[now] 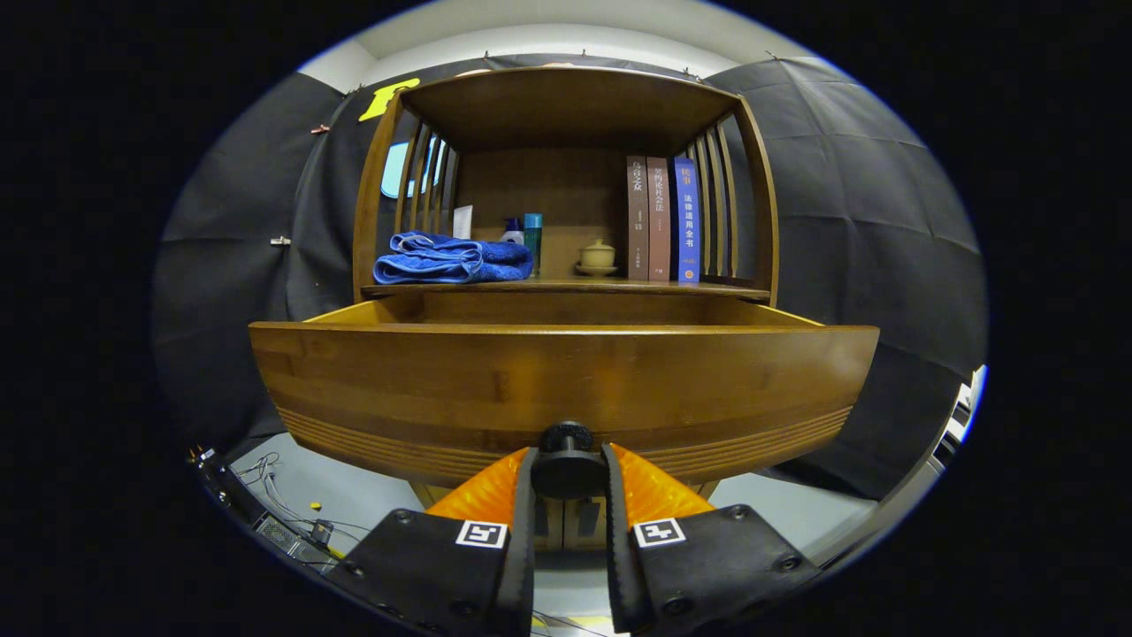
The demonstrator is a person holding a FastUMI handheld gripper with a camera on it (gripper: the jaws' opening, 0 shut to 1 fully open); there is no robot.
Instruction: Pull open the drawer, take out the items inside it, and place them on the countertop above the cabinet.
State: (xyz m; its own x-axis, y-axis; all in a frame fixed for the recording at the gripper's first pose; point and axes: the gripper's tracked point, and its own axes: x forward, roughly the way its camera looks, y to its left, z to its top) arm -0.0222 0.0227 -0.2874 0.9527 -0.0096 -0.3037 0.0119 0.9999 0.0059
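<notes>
The wooden drawer [566, 380] stands pulled out from the cabinet, its front panel close ahead of me. My gripper [568, 469] is shut on the drawer's round black knob [567, 462], with both orange fingers [485, 491] pressing on its sides. The drawer's inside is hidden behind the front panel. Above it runs the countertop [566, 287], where a folded blue towel [453, 259] lies at the left.
On the countertop shelf stand a teal bottle [532, 235], a small cream lidded pot [598, 257] and three upright books [661, 219] at the right. Slatted wooden sides close the shelf. Cables [292, 513] lie on the floor at the lower left.
</notes>
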